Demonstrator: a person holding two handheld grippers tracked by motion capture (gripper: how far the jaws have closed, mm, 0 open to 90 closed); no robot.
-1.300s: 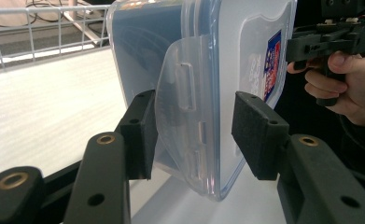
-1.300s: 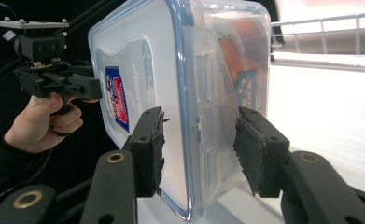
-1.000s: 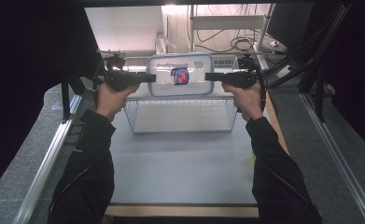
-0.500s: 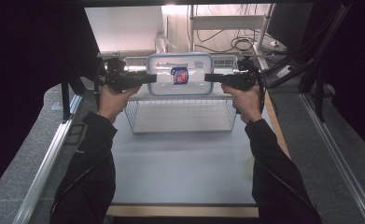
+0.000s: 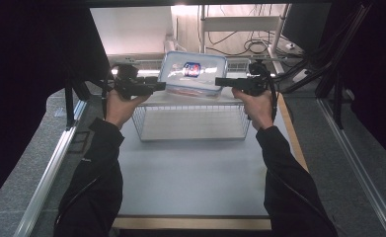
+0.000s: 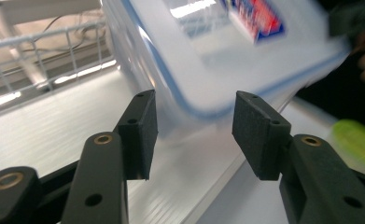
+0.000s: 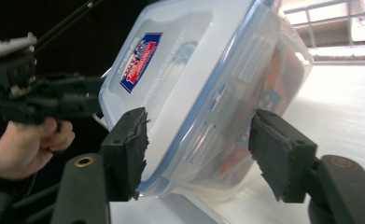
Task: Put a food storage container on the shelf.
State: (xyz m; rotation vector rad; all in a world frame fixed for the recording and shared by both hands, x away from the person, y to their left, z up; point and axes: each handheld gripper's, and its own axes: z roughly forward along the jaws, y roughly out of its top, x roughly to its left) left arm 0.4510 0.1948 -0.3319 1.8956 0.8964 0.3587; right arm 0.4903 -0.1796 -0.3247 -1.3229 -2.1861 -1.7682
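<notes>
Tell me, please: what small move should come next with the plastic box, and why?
Probably open the left gripper wider, so the plastic box drops into the wire basket. The box is tilted above the basket; the right gripper's jaws have just been opening, one already clear of it, while the left jaws have just been closing around its corner.

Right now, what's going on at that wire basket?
A person holds a clear plastic lidded container with a blue seal between the left gripper and right gripper, tilted above the white wire basket. The right fingers have just been opening around its side; the left fingers straddle its corner, apparently without pressing.
</notes>
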